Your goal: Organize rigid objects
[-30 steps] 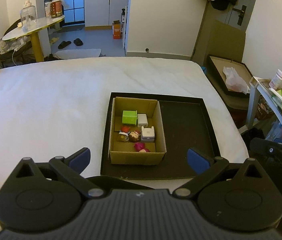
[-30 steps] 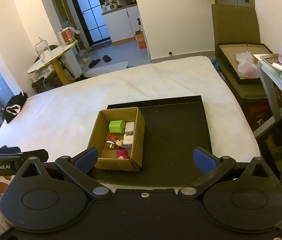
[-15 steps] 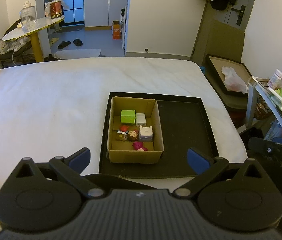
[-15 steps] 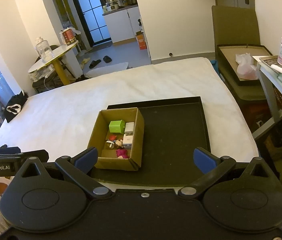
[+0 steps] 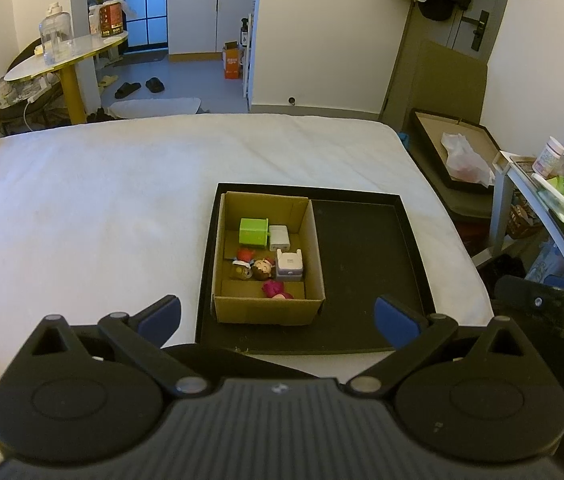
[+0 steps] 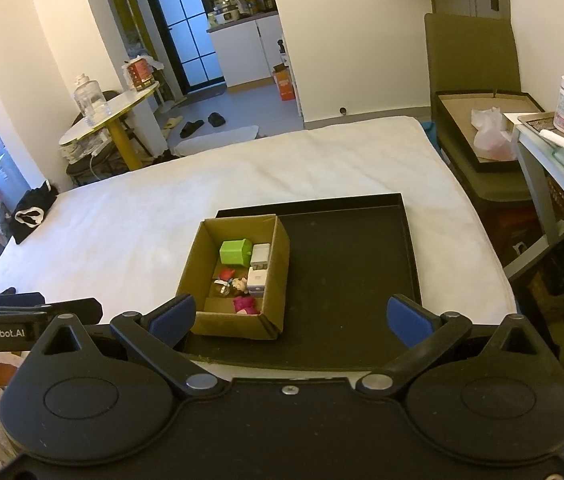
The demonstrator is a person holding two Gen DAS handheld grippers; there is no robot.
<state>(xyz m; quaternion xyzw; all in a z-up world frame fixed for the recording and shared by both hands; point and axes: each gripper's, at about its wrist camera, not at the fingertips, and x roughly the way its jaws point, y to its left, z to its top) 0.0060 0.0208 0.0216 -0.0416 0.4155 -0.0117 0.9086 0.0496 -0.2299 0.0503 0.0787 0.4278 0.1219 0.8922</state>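
So it's a bedroom setup: a big white mattress (image 5: 122,208) fills most of the room, with a kitchen nook past the doorway and a round yellow-legged side table (image 5: 64,60) off in the far corner.

On the mattress near the close edge sits a shallow black rectangular tray (image 5: 362,248). An open brown cardboard box (image 5: 266,312) sits in the tray's left half, its long axis running away from the grippers.

Inside the box there's a lime green cube (image 5: 253,233) touching a small white block (image 5: 279,238), a white boxy charger-looking thing (image 5: 289,265) nearer, a couple of tiny figurines (image 5: 256,268) beside it, and a pink toy (image 5: 276,290) at the near wall.

The left gripper (image 5: 278,316) and right gripper (image 6: 289,316) both hang wide open short of the tray, gripping nothing. A cluttered shelf (image 6: 562,140) stands off to the right.
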